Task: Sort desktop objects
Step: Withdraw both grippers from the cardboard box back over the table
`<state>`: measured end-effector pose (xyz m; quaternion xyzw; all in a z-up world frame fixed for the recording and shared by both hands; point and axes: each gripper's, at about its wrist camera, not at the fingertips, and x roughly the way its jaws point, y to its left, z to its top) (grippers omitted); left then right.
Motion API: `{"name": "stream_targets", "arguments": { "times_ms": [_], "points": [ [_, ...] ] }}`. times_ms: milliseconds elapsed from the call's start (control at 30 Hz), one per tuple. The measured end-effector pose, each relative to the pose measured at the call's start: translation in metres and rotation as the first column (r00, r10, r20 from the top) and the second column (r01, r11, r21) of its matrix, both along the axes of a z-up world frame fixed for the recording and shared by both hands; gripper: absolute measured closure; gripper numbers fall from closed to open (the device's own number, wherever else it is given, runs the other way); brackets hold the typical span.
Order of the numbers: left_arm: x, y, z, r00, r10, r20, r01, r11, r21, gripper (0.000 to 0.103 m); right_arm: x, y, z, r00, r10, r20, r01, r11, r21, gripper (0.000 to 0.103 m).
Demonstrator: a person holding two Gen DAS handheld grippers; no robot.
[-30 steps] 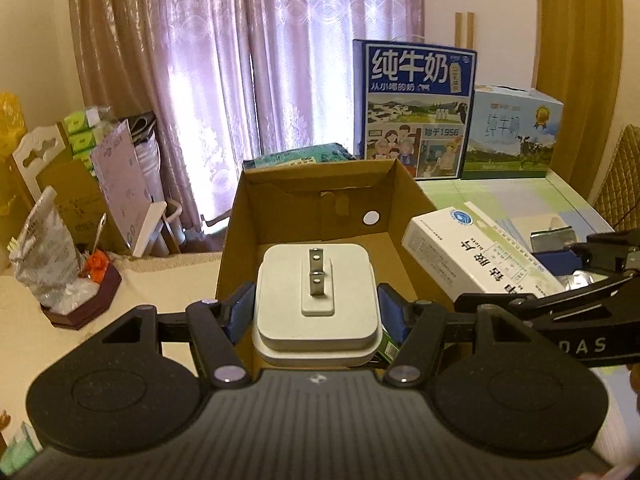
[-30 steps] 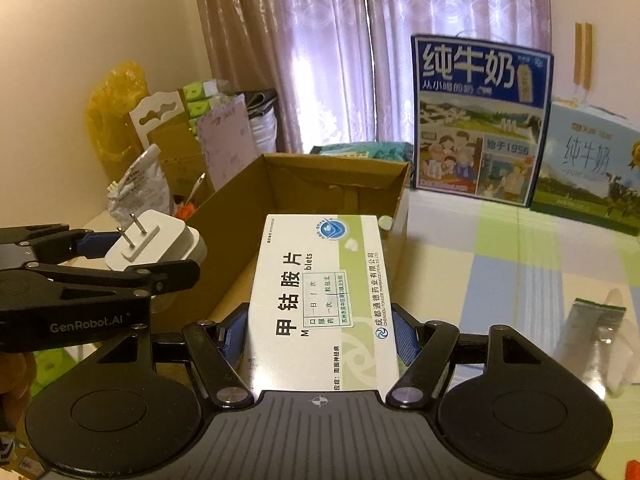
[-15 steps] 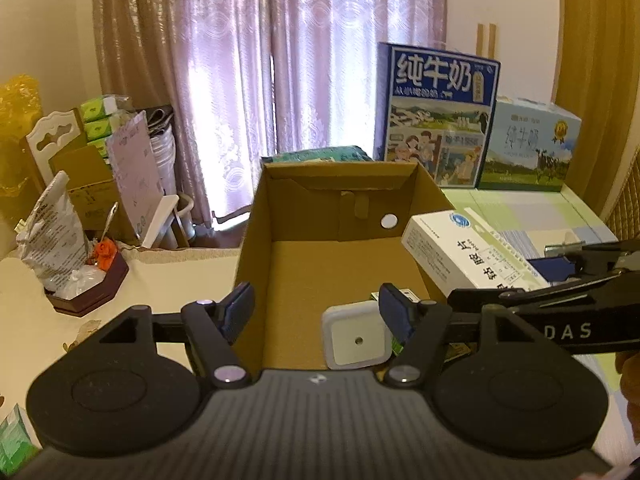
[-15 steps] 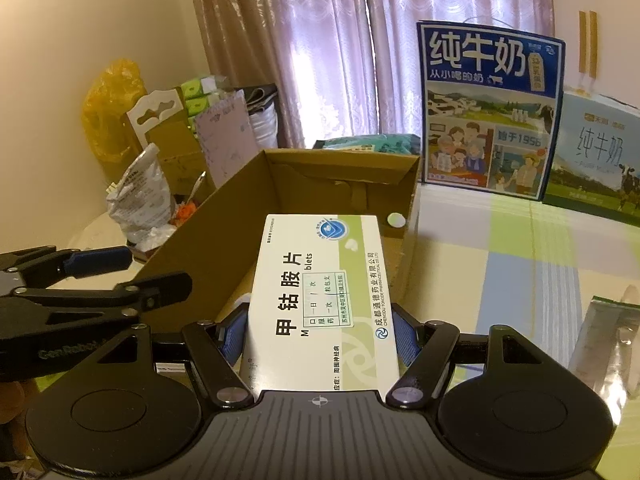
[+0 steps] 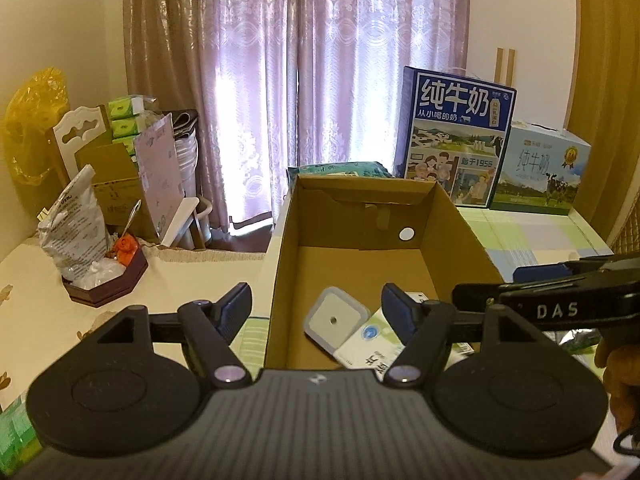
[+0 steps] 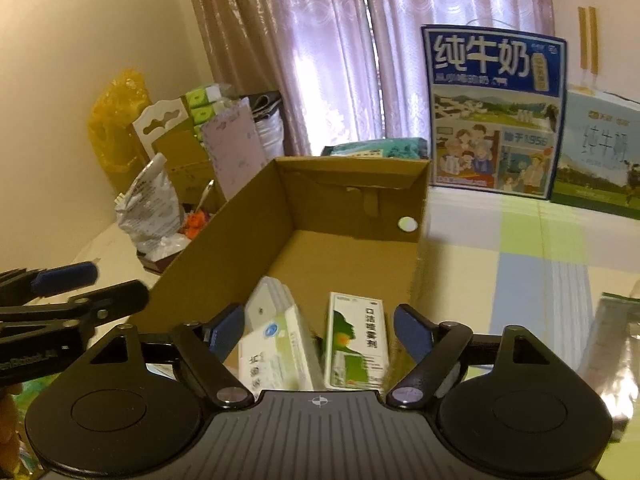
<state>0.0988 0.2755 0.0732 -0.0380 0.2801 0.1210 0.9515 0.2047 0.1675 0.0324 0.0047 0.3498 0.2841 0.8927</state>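
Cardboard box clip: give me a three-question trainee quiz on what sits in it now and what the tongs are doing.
1. True or false: the left tongs grip the white charger.
2. What leans on the charger inside the cardboard box?
3. The right tongs are: A open, B shut on the green spray box.

Key: 1 false, both tongs are open and empty; 2 the white medicine box; 3 A.

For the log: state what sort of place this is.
Most likely a lived-in room at home, not a lab. Long lilac curtains cover a window, retail milk cartons stand on a table with a checked cloth, and a cardboard box takes the sorted household items.
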Motion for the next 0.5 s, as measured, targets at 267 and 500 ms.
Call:
{"name": "stream_targets", "arguments": {
  "times_ms": [267, 500],
  "points": [
    [-0.019, -0.024, 0.016, 0.999, -0.022, 0.023, 0.022, 1.0, -0.002, 0.034, -0.019, -0.047, 0.014, 0.997, -0.072, 0.004, 0.072, 0.997, 0.008, 0.022],
    [-0.043, -0.07, 0.03, 0.996, -0.078, 0.048, 0.078, 0.997, -0.01, 0.025, -0.055, -0.111, 0.025, 0.987, -0.16, 0.005, 0.159, 0.987, 0.025, 0.012]
  ]
}}
